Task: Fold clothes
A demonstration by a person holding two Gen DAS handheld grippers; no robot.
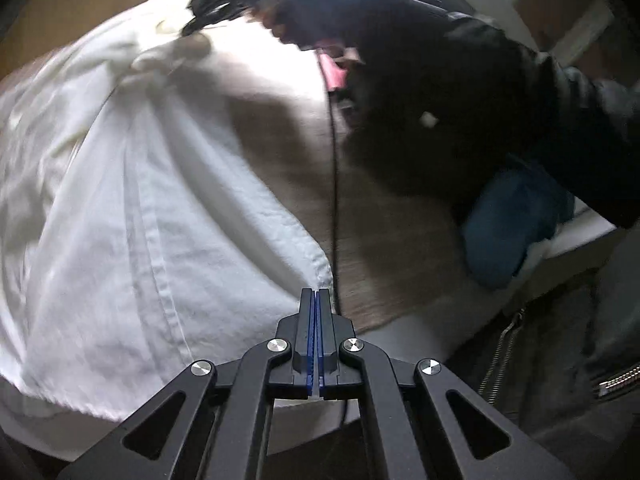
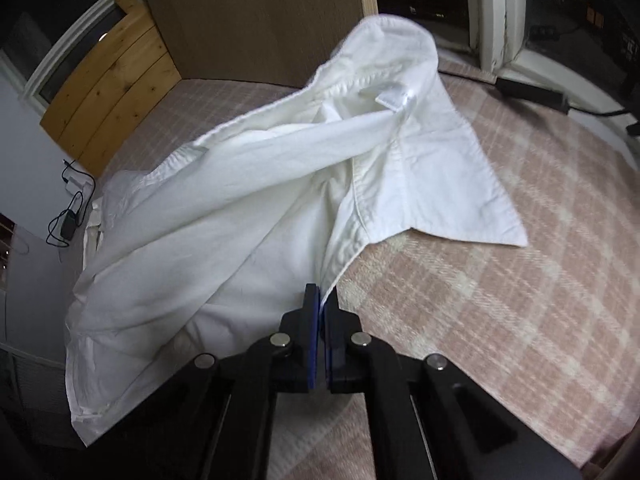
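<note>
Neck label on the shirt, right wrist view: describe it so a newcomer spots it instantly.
Start at the pink plaid blanket, where a white shirt lies crumpled. Follow it up to the raised collar. The neck label is a small bright white rectangle inside, crisper than the surrounding cloth.

Both wrist cameras look steeply down along their fingers, close over the white shirt (image 1: 132,184) on the plaid bed cover (image 2: 500,300) — the shirt is what both views share.

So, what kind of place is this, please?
Probably a bedroom at home. The white shirt lies on a pink plaid cover like a bedspread, with a wooden board like a bed end beside it and a charger cable on the floor.
</note>
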